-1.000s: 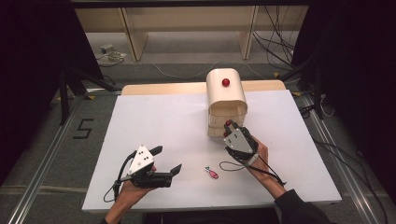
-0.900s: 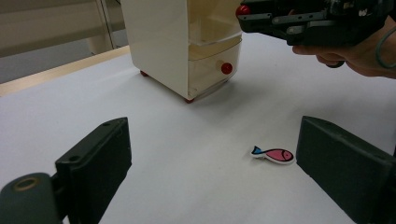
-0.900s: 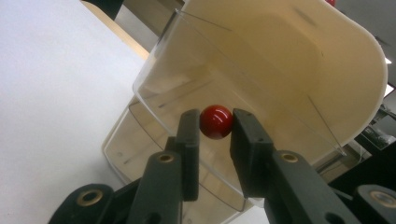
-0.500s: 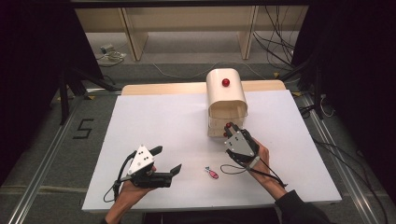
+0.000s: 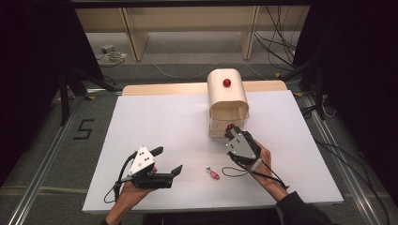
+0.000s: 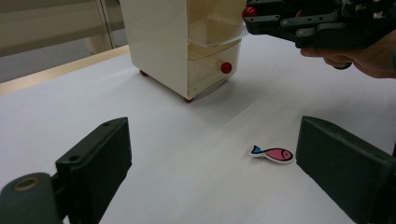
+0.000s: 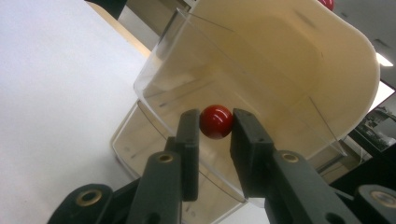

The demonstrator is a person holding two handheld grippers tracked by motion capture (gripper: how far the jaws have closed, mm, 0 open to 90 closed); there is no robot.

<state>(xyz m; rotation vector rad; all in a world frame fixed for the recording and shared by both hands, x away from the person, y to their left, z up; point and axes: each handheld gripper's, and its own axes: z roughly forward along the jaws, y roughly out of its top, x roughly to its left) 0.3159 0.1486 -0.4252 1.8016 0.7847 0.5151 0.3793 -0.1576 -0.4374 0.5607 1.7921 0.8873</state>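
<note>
White table (image 5: 155, 117): right gripper (image 7: 215, 135) clamps drawer's red knob (image 7: 216, 121)

From the high view I get a bright white table (image 5: 169, 122) ringed by near-black surroundings at both sides; light comes from overhead. Shadows under the cabinet (image 5: 228, 101) are soft and short. The picture is a little grainy. In the left gripper view my near tongs (image 6: 224, 172) are blurred; the fish (image 6: 274, 154) is sharp. In the right gripper view the clear drawer (image 7: 187, 79) catches faint glare.
</note>
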